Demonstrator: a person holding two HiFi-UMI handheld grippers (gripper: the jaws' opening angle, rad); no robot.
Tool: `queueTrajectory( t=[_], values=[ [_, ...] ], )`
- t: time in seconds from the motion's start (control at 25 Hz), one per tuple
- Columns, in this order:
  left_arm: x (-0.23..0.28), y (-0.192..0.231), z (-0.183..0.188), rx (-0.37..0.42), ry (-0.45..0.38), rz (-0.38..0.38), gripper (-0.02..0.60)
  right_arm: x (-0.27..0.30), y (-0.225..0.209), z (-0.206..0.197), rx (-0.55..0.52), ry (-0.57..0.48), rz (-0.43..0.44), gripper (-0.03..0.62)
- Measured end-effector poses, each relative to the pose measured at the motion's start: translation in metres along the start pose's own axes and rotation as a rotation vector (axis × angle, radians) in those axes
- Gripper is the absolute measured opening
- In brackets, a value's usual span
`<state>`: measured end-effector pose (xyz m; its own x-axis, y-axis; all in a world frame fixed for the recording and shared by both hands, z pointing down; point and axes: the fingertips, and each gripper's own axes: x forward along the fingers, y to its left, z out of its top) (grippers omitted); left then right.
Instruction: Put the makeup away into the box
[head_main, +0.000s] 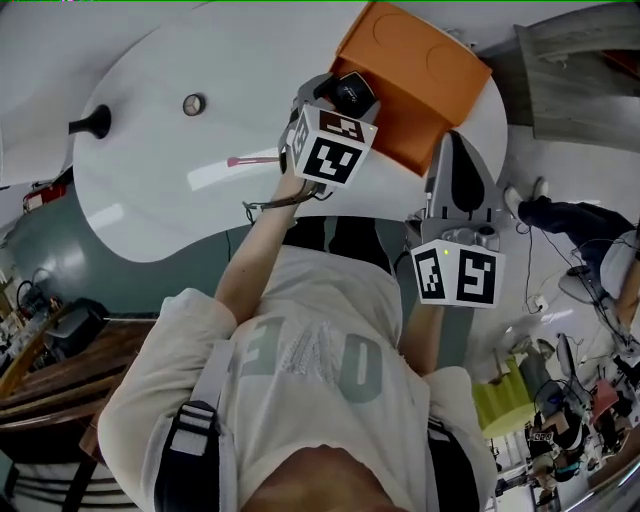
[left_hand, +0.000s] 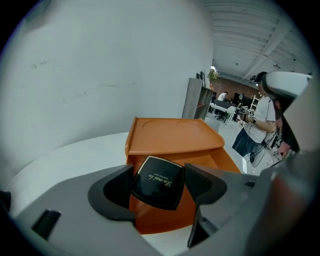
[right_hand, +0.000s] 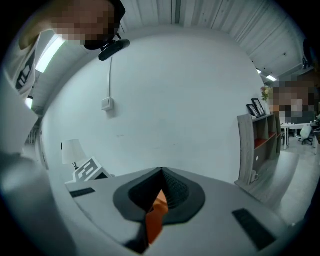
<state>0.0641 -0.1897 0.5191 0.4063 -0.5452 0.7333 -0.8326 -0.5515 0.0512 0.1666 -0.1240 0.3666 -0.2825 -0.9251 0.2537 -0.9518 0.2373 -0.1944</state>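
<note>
Left gripper (left_hand: 159, 184) jaws clamp black compact (left_hand: 157, 177), tilted, over orange box (left_hand: 172, 136); right gripper (right_hand: 159, 196) jaws pinch box edge.

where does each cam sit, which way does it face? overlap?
Head view: on the person's head, steeply down at white table, orange box; shows torso, arms, left gripper, right gripper.
Left gripper view: on left gripper, facing box and wall; jaws clamp a black compact.
Right gripper view: on right gripper, facing wall and shelf; jaws pinch an orange edge, likely the box's.
Shared: head and left gripper views show box and compact.
</note>
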Motion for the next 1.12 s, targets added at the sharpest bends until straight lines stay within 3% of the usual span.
queueTrajectory(
  t=[0.36, 0.64, 1.04, 1.12],
  values=[
    [0.02, 0.009, -0.004, -0.016, 0.017, 0.01, 0.33, 0.012, 0.008, -0.019, 0.015, 0.049, 0.026, 0.003],
    [0.025, 0.01, -0.002, 0.04, 0.011, 0.082, 0.33, 0.014, 0.015, -0.021, 0.038, 0.05, 0.061, 0.003],
    [0.0, 0.004, 0.009, 0.003, -0.05, 0.046, 0.33, 0.005, 0.026, -0.015, 0.024, 0.026, 0.074, 0.003],
    [-0.015, 0.005, 0.02, -0.003, -0.093, 0.061, 0.243, 0.005, 0.028, -0.006, -0.015, 0.01, 0.086, 0.003]
  ],
)
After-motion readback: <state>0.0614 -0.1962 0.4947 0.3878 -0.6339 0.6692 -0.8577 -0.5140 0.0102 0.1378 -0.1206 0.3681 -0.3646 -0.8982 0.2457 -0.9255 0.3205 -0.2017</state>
